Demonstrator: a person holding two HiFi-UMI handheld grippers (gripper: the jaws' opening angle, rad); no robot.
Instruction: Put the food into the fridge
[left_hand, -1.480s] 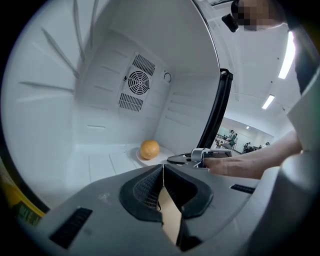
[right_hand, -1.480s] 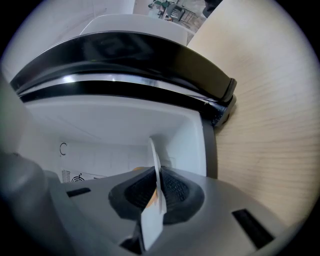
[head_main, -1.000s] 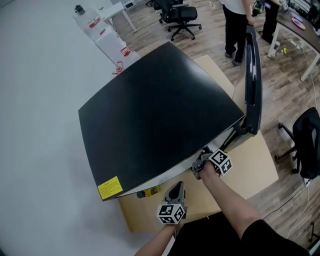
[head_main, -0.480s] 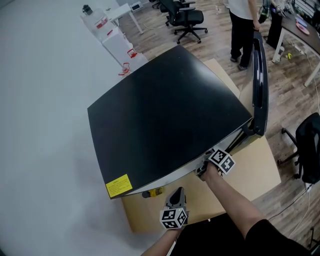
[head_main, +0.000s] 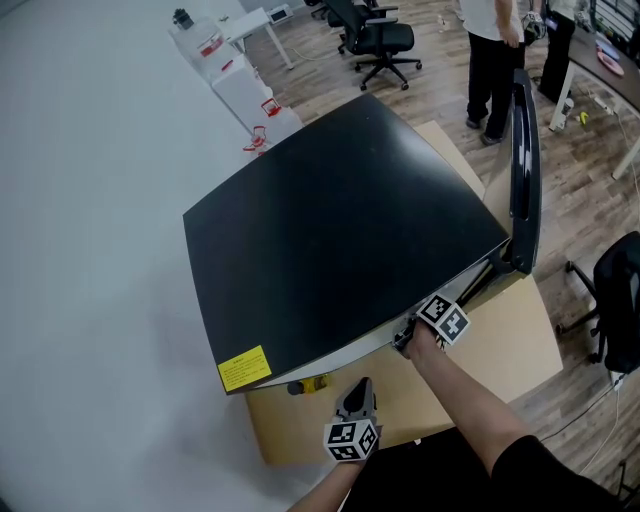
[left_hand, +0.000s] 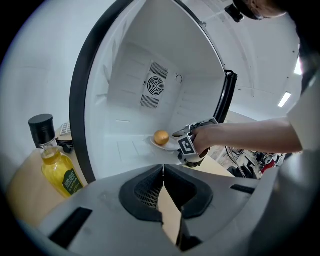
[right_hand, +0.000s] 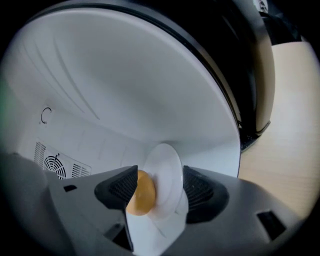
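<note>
Head looks down; gripper views share fridge (left_hand: 127, 107).

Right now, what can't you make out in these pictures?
Head view: the fridge's black top hides everything inside it.
Left gripper view: the bottle's label is too small to read, the food too small to name.
Right gripper view: the right tongs, just opened with the plate between them, cover its lower rim.

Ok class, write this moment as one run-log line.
stage: release | right gripper: jaws just opened, plate with round yellow food between them, inside fridge | left gripper: shut, empty
</note>
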